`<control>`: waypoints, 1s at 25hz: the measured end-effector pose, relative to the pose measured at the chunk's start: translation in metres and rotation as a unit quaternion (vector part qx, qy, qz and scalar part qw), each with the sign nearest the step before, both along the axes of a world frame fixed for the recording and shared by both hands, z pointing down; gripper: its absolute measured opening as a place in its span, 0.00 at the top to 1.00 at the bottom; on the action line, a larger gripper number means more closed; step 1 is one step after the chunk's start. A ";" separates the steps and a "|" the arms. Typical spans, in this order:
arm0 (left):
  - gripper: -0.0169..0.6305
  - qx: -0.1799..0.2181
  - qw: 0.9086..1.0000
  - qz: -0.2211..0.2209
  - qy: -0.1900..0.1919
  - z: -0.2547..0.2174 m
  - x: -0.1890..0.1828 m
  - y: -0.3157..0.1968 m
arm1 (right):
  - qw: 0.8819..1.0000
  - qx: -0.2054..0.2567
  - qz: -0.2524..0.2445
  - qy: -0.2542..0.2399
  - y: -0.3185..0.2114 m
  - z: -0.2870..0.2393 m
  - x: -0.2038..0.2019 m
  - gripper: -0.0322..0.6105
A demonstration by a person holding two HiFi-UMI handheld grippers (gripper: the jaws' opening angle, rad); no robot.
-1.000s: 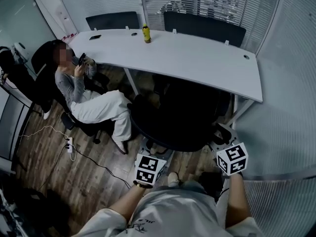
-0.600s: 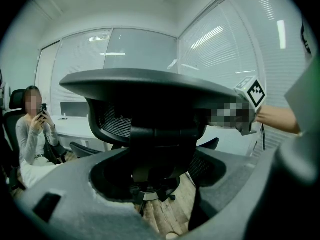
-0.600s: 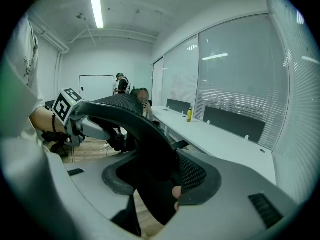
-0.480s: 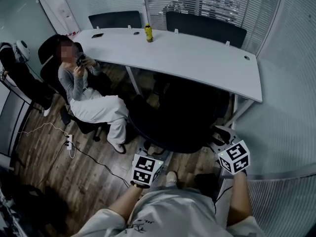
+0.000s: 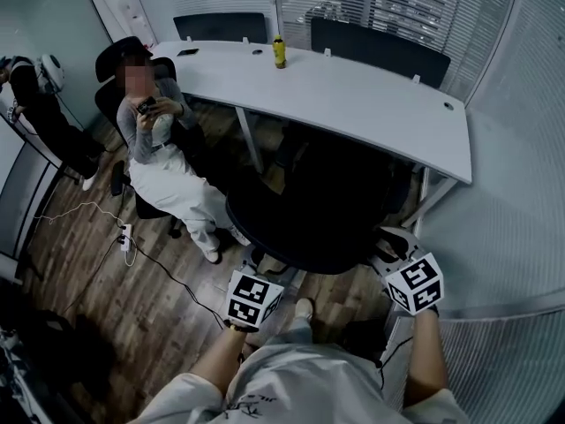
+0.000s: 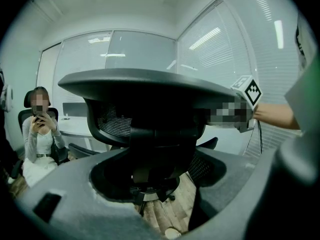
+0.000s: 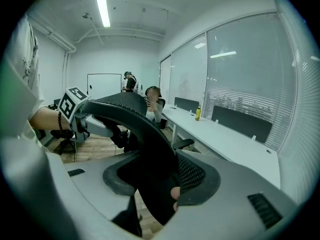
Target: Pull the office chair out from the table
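The black office chair (image 5: 318, 210) stands tucked under the near edge of the long white table (image 5: 353, 95), its back toward me. My right gripper (image 5: 390, 244) is at the right end of the backrest. In the right gripper view the mesh backrest rim (image 7: 145, 129) runs between the jaws of this gripper (image 7: 165, 184), which have just been closing and now sit against it. My left gripper (image 5: 262, 270) is behind the left side of the backrest. In the left gripper view the dark chair back (image 6: 150, 91) fills the space ahead of its jaws, and contact is hidden.
A person sits on another chair (image 5: 163, 157) at the table's left end, close to the black chair. A yellow bottle (image 5: 280, 51) stands on the table. A power strip with its cable (image 5: 125, 237) lies on the wood floor. A glass wall (image 5: 521, 193) runs along the right.
The view has swung, so the seated person and table sit further right in it. Both grippers stay at the chair's back; the left one has drifted slightly left and toward me.
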State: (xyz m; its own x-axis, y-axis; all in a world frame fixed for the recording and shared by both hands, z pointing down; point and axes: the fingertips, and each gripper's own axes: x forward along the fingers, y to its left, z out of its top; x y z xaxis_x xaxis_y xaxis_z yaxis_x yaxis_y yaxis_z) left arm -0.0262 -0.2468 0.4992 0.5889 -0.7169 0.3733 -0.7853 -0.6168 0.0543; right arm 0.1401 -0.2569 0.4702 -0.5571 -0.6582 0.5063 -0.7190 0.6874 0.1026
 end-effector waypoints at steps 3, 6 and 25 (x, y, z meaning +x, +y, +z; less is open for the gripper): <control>0.47 -0.002 1.000 -0.004 0.001 -0.002 -0.004 -0.002 | 1.000 -0.002 -0.005 -0.001 -0.004 -0.001 -0.003 0.68; 0.47 0.003 1.000 -0.003 0.000 0.000 -0.016 0.024 | 1.000 -0.001 -0.012 0.000 0.022 0.002 -0.016 0.68; 0.48 0.006 1.000 0.000 -0.008 0.004 -0.041 0.102 | 0.999 -0.002 -0.035 0.008 0.097 0.004 -0.043 0.69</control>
State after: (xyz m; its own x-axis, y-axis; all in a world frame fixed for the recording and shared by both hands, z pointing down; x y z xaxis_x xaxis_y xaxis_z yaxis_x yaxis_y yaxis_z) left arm -0.0667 -0.1445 0.5027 0.5822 -0.7216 0.3746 -0.7864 -0.6168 0.0341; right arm 0.0968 -0.1604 0.4746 -0.5939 -0.6153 0.5183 -0.6673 0.7367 0.1100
